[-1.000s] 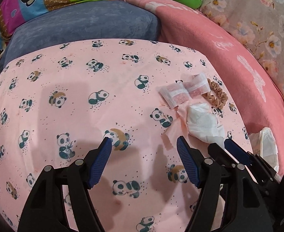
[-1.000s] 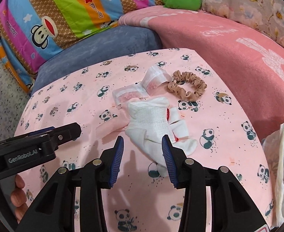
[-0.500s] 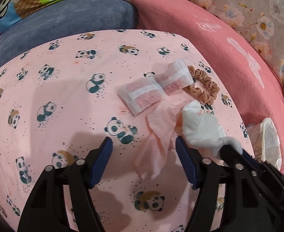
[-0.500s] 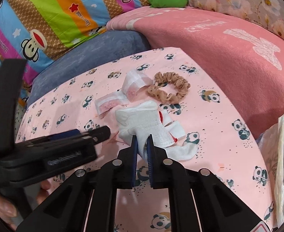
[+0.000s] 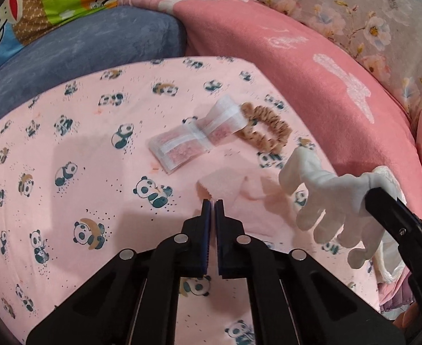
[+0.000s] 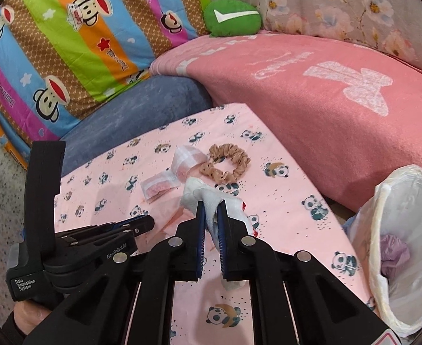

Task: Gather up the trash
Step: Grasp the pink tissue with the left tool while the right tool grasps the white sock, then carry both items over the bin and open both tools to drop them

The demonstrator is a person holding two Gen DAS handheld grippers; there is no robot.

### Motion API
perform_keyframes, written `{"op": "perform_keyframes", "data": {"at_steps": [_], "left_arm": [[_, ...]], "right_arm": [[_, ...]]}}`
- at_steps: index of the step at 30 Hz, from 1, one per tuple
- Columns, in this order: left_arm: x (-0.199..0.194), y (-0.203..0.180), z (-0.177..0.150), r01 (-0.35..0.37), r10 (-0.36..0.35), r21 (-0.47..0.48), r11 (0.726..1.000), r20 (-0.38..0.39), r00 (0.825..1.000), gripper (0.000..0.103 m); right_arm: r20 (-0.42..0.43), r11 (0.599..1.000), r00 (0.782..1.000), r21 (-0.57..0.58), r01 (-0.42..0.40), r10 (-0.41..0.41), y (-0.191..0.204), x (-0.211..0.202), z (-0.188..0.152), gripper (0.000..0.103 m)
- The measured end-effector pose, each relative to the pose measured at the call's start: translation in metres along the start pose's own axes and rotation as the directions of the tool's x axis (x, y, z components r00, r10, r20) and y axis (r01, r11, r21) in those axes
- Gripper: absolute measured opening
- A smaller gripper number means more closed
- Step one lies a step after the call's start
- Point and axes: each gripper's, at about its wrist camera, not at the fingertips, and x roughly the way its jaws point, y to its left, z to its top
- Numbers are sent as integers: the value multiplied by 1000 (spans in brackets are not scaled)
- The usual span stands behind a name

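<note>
My right gripper [image 6: 211, 205] is shut on a white glove [image 6: 205, 198] and holds it lifted above the pink panda sheet [image 6: 282, 201]; the glove also shows hanging in the left wrist view [image 5: 323, 201]. My left gripper [image 5: 211, 201] is shut, its tips at the edge of a thin pink paper scrap [image 5: 225, 185]; I cannot tell whether it pinches it. A clear packet with pink contents [image 5: 193, 141] and a tan scrunchie [image 5: 265, 129] lie further back, also in the right wrist view: the packet [image 6: 167, 179], the scrunchie [image 6: 226, 165].
A white-lined trash bin [image 6: 406, 258] with purple trash inside stands off the sheet's right edge. A blue cushion [image 6: 136, 112], a pink blanket [image 6: 326, 100], a striped monkey pillow [image 6: 75, 43] and a green cushion [image 6: 234, 17] ring the back.
My right gripper closed on the white glove and lifted it off the sheet. My left gripper moved forward to the pink scrap and closed.
</note>
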Motion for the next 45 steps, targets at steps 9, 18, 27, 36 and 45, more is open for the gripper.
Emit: {"op": "perform_keyframes", "data": {"at_steps": [9, 18, 27, 36, 45], "left_arm": [[-55, -47, 11, 22, -30, 77, 997, 108, 994, 2], [-98, -112, 15, 62, -98, 185, 981, 190, 977, 2], [-122, -176, 13, 110, -179, 289, 951, 221, 959, 2], [-129, -227, 2, 146, -233, 366, 919, 207, 950, 3], [-127, -266, -10, 167, -263, 420, 892, 180, 948, 3]], "right_arm": [[119, 1000, 993, 24, 12, -15, -19, -65, 17, 9], [240, 997, 969, 59, 41, -54, -55, -136, 28, 9], [304, 990, 947, 117, 74, -107, -96, -187, 26, 9], [334, 976, 927, 187, 112, -170, -145, -225, 14, 9], [343, 964, 916, 231, 133, -209, -176, -242, 6, 9]]}}
